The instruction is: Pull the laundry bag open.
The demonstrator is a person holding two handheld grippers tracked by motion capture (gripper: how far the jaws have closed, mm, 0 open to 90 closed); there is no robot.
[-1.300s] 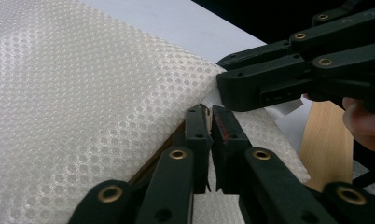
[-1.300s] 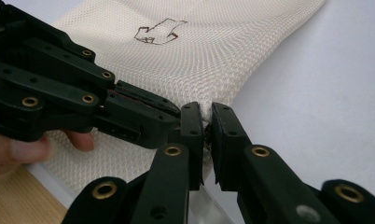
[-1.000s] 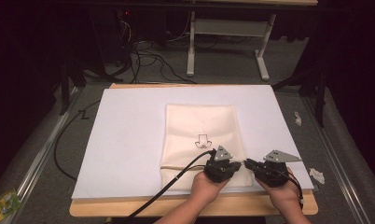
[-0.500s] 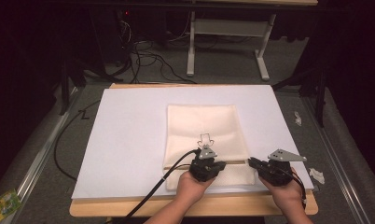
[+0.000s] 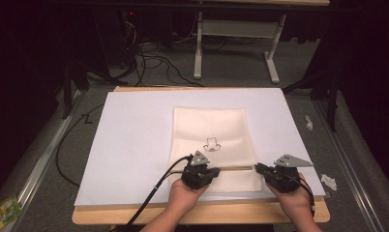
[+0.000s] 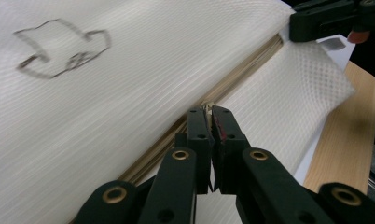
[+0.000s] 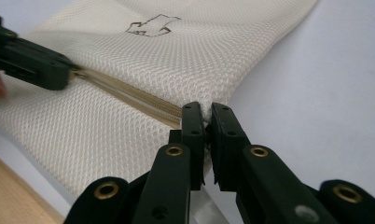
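Observation:
A cream mesh bag (image 5: 209,128) with a small black outline drawing (image 5: 211,144) lies flat on the white sheet (image 5: 134,140). A tan zip (image 5: 236,168) runs across the bag near its front edge. My left gripper (image 5: 206,170) is shut on the zip's pull (image 6: 208,108), about midway along the bag. My right gripper (image 5: 257,168) is shut on the bag's right edge (image 7: 205,111), at the end of the zip. The right gripper (image 6: 335,18) appears at the top right of the left gripper view. In the right gripper view the left gripper (image 7: 31,60) sits far left on the zip (image 7: 129,95).
The sheet covers a wooden table (image 5: 231,212) whose front edge is under the person's hands. Cables (image 5: 149,53) and a white desk frame (image 5: 236,38) stand on the floor behind. Paper scraps (image 5: 328,181) lie at the right, and a green packet (image 5: 4,210) at the bottom left.
My left gripper has slid left along the zip, away from the right gripper, from near the bag's right edge to its middle. The right gripper has stayed at the bag's edge.

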